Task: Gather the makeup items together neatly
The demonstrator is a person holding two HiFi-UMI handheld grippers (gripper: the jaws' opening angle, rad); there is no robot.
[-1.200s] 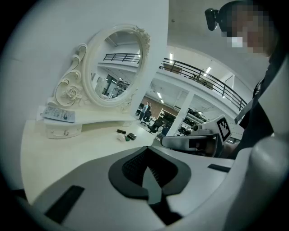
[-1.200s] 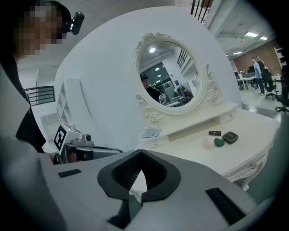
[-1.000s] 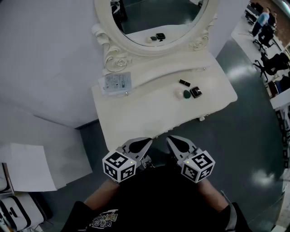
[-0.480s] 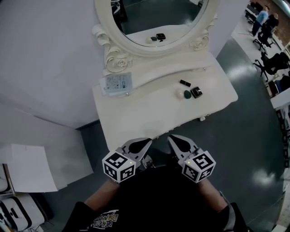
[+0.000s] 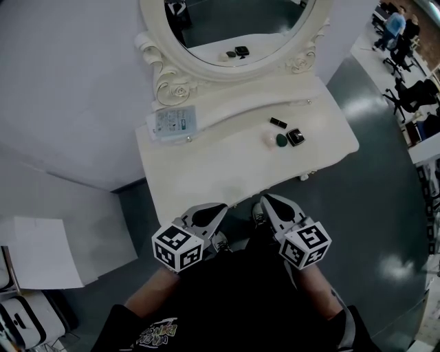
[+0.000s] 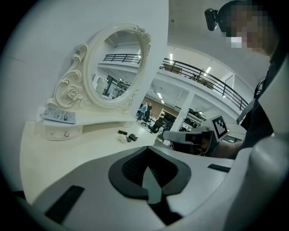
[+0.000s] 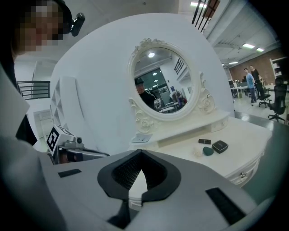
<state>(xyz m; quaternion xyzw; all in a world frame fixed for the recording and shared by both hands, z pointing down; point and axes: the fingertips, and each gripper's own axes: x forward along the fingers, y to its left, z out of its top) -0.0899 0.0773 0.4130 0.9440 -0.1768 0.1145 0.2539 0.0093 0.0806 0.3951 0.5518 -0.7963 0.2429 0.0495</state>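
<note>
- left gripper: sits just off the front edge of the table, same spot as a second ago. Jaws are pressed together with nothing in them.
- right gripper: has crept toward that front edge over the last half second. Jaws are closed tight too, and empty. Looks like the start of a reach, no contact yet.
- makeup: untouched, near the table's right end. The black tube is nearest the back shelf. Then come the pale puff, the green sponge just beside it, and the black compact furthest right. It's already a loose cluster, so small nudges should finish it.
- head view: the only one showing both grippers short of the table. The mirror reflects the compact.
- left gripper view: catches the right gripper side-on. The makeup is tiny there.
- right gripper view: best look at the four items. The tube lies apart from the other three.
</note>
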